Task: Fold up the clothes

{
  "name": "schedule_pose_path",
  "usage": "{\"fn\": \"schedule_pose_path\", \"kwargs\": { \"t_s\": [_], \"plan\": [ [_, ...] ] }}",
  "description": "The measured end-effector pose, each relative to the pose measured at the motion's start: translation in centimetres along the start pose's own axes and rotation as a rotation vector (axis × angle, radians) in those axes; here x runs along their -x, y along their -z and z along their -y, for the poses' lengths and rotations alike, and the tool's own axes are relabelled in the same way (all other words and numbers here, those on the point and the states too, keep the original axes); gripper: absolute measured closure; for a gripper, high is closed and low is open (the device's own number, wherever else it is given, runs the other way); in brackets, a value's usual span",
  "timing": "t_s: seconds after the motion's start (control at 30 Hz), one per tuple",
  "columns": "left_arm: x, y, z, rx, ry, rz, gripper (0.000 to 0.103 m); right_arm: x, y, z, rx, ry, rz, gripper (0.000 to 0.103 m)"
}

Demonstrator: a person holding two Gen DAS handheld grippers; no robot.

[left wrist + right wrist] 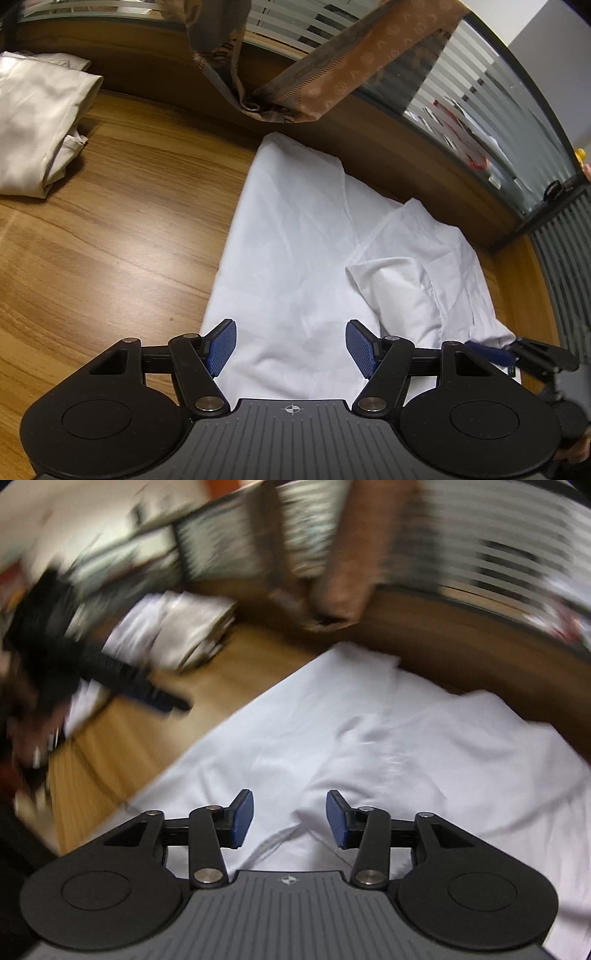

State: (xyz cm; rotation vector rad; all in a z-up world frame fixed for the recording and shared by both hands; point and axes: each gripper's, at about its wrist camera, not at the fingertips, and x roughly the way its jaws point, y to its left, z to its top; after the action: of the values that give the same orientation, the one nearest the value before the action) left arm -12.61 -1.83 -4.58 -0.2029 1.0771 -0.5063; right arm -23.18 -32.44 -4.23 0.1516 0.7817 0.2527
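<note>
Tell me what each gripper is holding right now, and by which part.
Nothing is held. The left gripper and the right gripper both stand open above the white garment, with no cloth pinched between the pads.

Right wrist view's background [110, 590] blurred

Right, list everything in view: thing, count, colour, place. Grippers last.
white garment: one, white, spread on the table under both grippers, a sleeve folded over its right side
cream clothes: one folded pile, off-white, far left of the table
patterned cloth: one, brown and grey, hanging above the table's back edge
table: one, wood grain, beneath it all
striped glass partition: one, frosted grey bands, behind the table
left gripper: one, black with blue pads, open above the garment's near edge
right gripper: one, black with blue pads, open over the garment, nothing between the pads
</note>
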Motion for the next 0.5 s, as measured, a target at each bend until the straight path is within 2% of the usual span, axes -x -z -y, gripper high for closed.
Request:
{"fn": "schedule_pose_path", "kwargs": {
  "t_s": [0.07,0.13,0.2,0.27,0.4,0.5],
  "plan": [
    [-0.2,-0.1,0.1,-0.011,0.003,-0.005,0.035,-0.1,-0.1,1.6,-0.105,0.080,0.023,0.033],
    [-0.3,-0.3,0.3,-0.021,0.006,-0.010,0.035,-1.2,-0.1,3.6,-0.218,0.141,0.000,0.031],
    [-0.4,-0.4,0.4,-0.029,0.010,-0.012,0.035,-2.8,0.3,5.9,-0.348,0.137,-0.031,0.031],
    [-0.3,-0.4,0.4,-0.030,0.013,-0.010,0.035,-4.5,0.9,7.7,-0.457,0.081,-0.048,0.031],
    [0.2,-0.4,0.1,-0.013,0.015,0.001,0.034,-6.4,1.2,8.4,-0.542,0.025,-0.063,0.032],
    [0.6,-0.2,-0.5,0.020,0.015,0.003,0.034,-6.5,-0.4,5.6,-0.409,-0.026,-0.056,0.032]
  ]
}}
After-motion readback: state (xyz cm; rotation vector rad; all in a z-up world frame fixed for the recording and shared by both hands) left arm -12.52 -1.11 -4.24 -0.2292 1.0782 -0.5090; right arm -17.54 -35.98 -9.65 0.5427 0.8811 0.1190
